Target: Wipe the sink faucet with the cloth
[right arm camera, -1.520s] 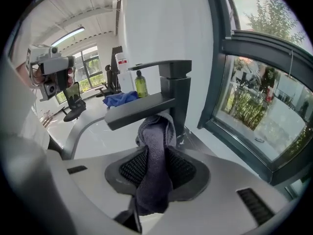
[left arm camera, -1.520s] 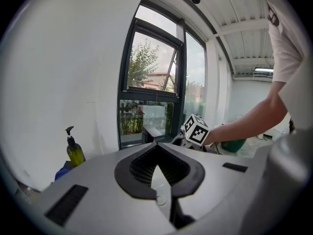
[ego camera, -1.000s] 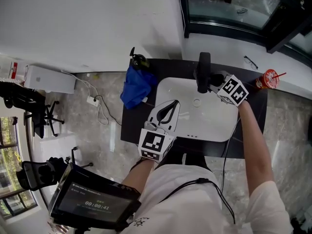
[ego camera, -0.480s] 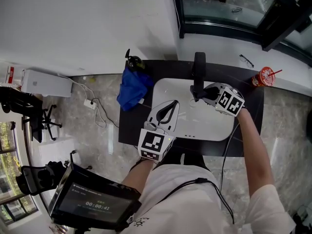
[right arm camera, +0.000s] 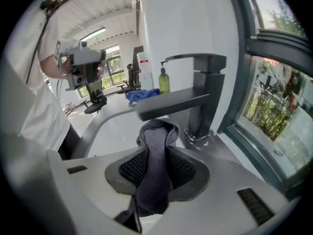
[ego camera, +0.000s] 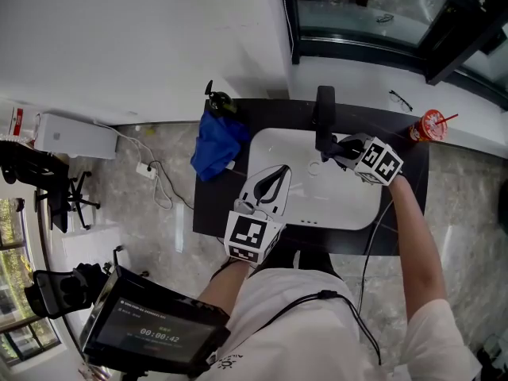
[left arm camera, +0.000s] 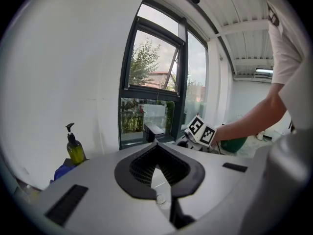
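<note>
- Gray cloth [right arm camera: 155, 177]: a folded strip pinched between the jaws of the right gripper [ego camera: 340, 148]. Its bunched top sits right under the faucet spout, near the spout's end. Real contact can't be confirmed.
- Faucet [right arm camera: 208, 92]: dark, with a square column and a flat spout reaching out over the basin. It stands upright at the sink's back rim, on the window side.
- Right gripper: jaws clamped on the cloth, pointing at the faucet and angled down. The marker cube faces up in the head view.
- Sink [ego camera: 357, 205]: white basin set into a black counter [ego camera: 216, 209], with the drain visible near the faucet.
- Left gripper [ego camera: 275, 181]: over the sink's front-left part, well apart from the faucet. Its jaw tips are pressed together with nothing between them.
- Blue cloth [ego camera: 216, 145]: bunched at the counter's left end, draping over the edge.
- Soap bottle [left arm camera: 75, 150]: olive green with a pump top, upright just behind the blue cloth.
- Red cup [ego camera: 429, 125]: has a straw and stands at the counter's far right corner.
- Glasses [ego camera: 399, 95]: on the white sill by the window.
- Screen [ego camera: 155, 332]: dark, at the lower left of the head view, showing a timer.
</note>
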